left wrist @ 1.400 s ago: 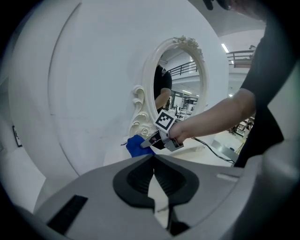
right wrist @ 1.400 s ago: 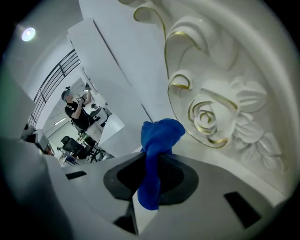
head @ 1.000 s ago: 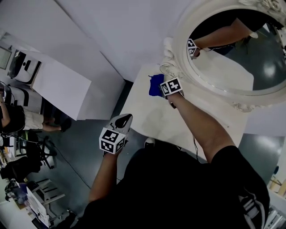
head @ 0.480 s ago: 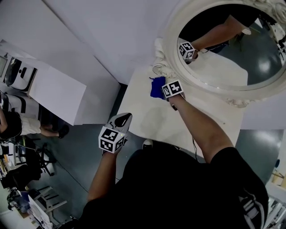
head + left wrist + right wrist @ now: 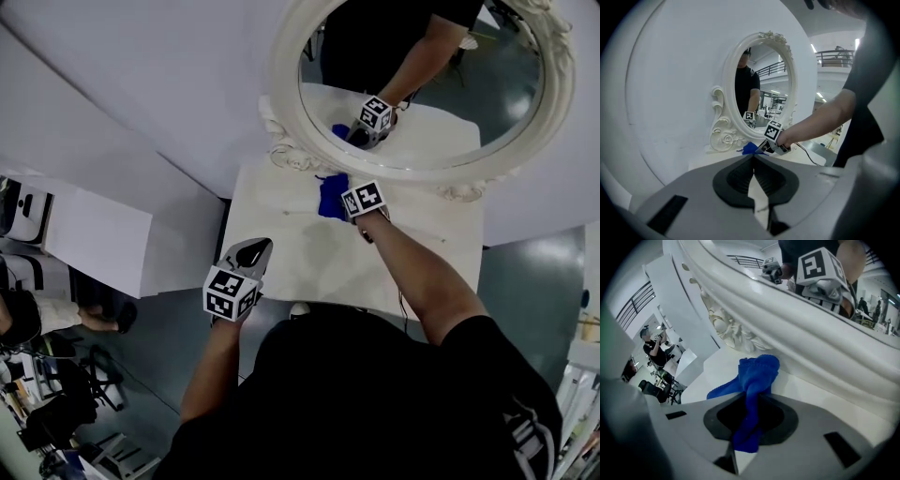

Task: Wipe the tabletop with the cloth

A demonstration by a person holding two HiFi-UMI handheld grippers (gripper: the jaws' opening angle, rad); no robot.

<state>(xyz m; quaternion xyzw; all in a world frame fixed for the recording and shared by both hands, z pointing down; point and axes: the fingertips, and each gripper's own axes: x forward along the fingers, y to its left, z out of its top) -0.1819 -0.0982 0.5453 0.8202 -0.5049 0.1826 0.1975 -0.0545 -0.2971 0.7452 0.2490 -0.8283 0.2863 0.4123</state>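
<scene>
The right gripper (image 5: 747, 430) is clamped on the blue cloth (image 5: 757, 373), pressed to the white surface (image 5: 309, 253) at its far edge — slightly further right along the mirror (image 5: 286, 84) frame than a second ago. The left gripper (image 5: 753, 171) stays closed and empty, off the near-left corner.

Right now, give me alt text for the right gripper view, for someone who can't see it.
The right tongs are shut on a blue cloth, which trails forward onto the white tabletop close to the foot of an ornate white mirror frame. The mirror above reflects the gripper's marker cube.
</scene>
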